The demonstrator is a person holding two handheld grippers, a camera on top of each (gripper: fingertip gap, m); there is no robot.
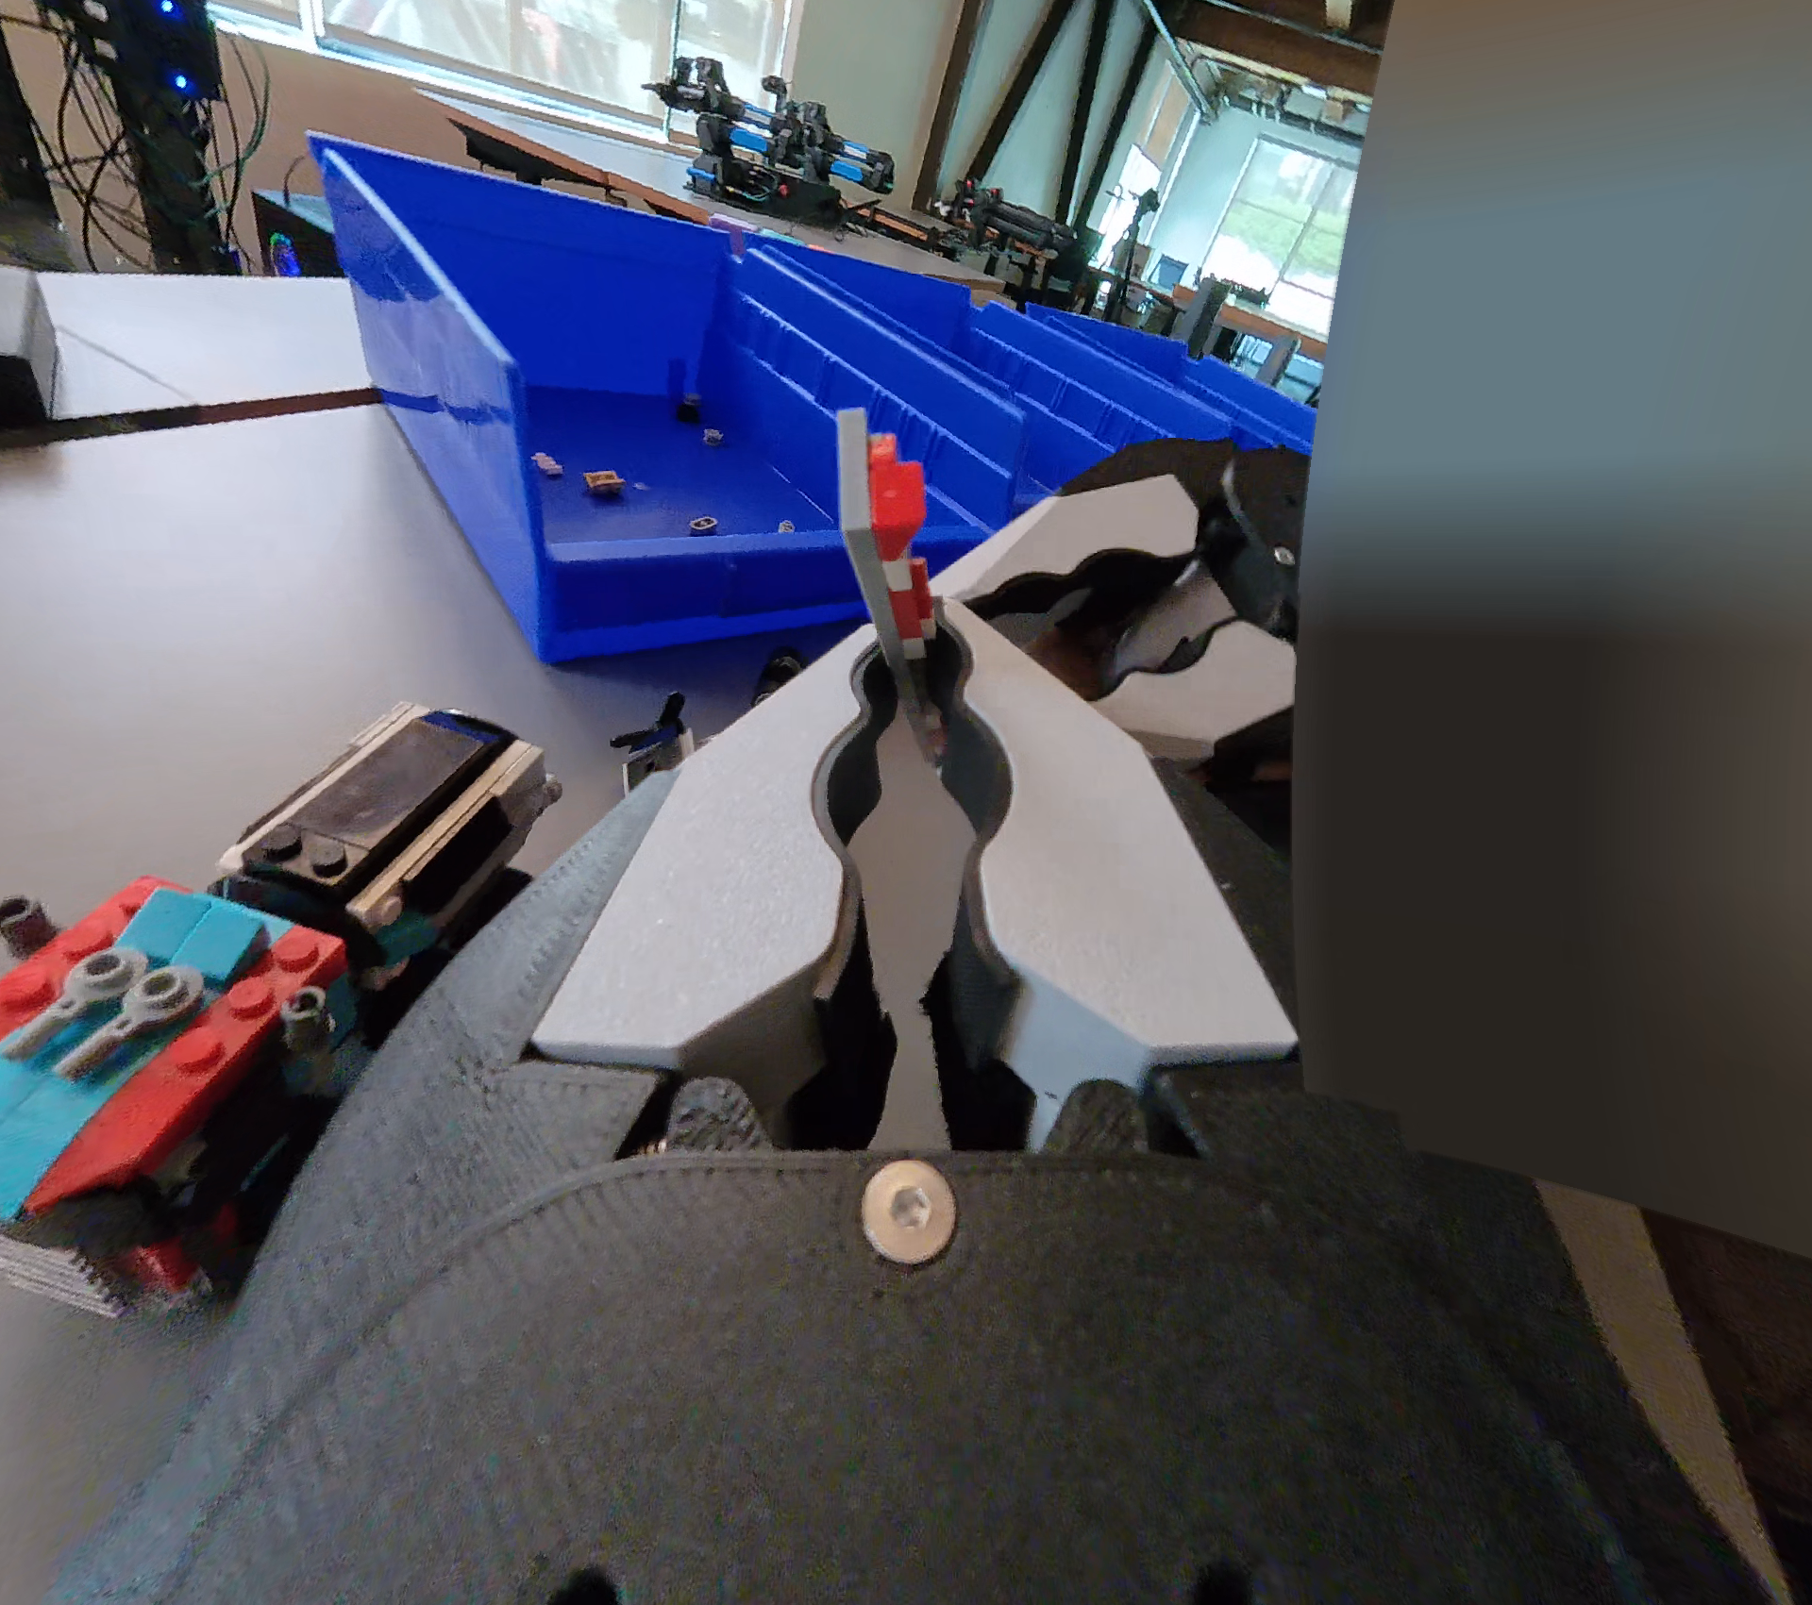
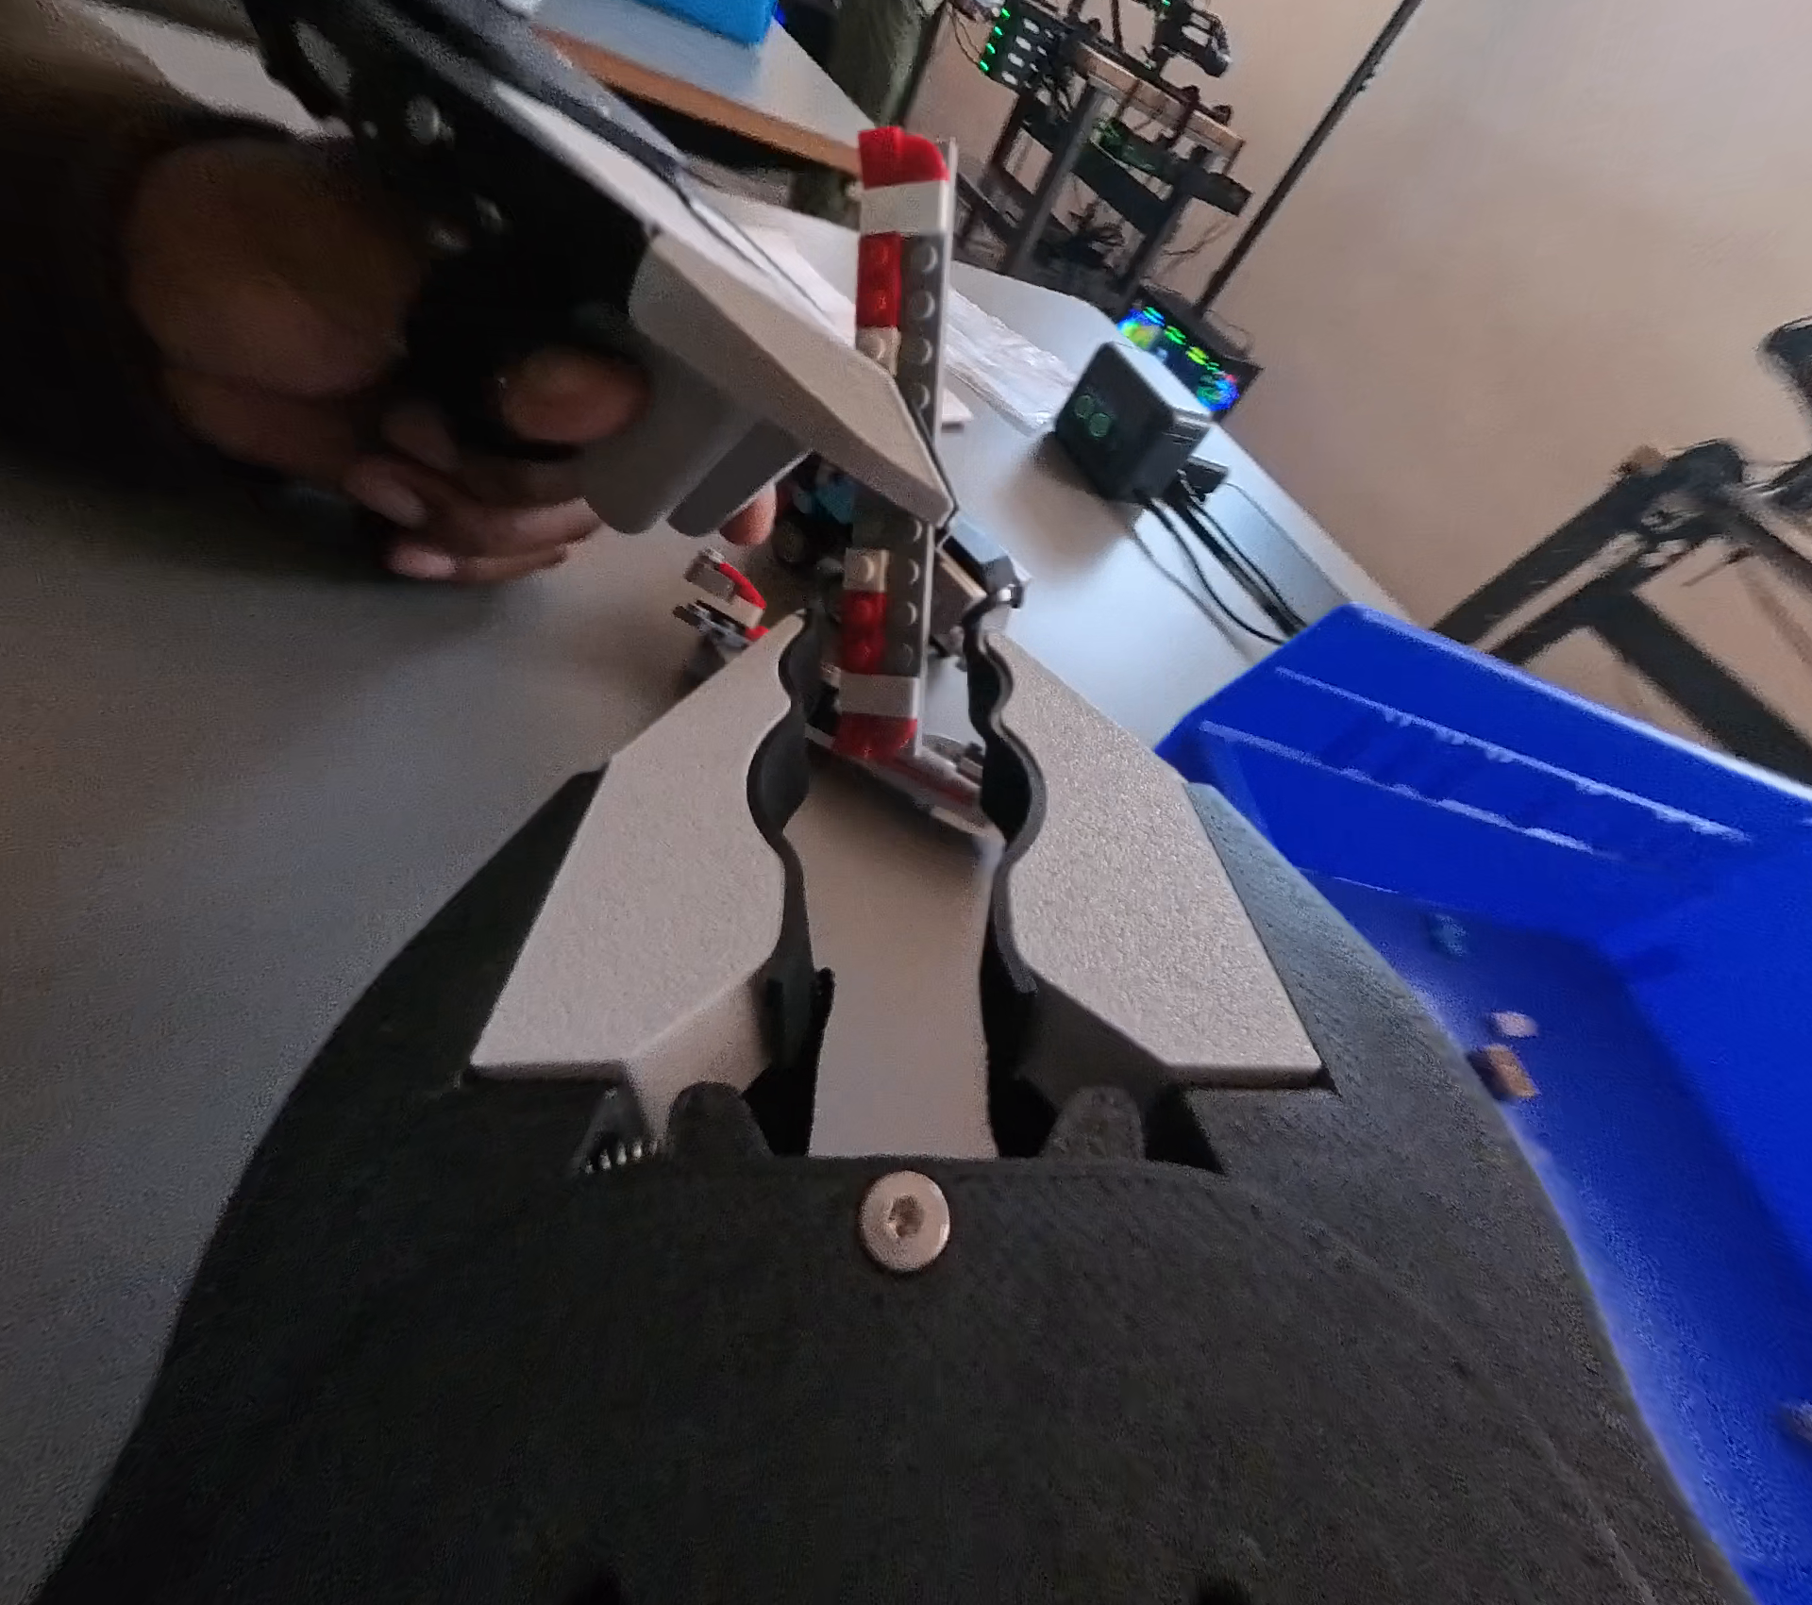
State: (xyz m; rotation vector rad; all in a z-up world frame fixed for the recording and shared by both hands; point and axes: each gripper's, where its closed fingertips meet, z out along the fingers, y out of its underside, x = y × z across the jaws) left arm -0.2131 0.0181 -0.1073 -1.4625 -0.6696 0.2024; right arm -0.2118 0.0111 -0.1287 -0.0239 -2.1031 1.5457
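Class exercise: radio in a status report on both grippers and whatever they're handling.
Left gripper shut on grey-and-red brick strip, upright. Right gripper straddles strip's lower end; contact unclear. Blue bin beside; loose brick models nearby.

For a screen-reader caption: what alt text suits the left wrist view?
The left gripper pinches a thin grey brick strip with red and white bricks, standing upright. Behind lies a blue bin; a brick model sits left, the right gripper right.

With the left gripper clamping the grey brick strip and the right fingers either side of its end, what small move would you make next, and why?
Probably close the right gripper on the brick strip: its end sits between the fingers, not yet pinched, while the left gripper clamps its middle.
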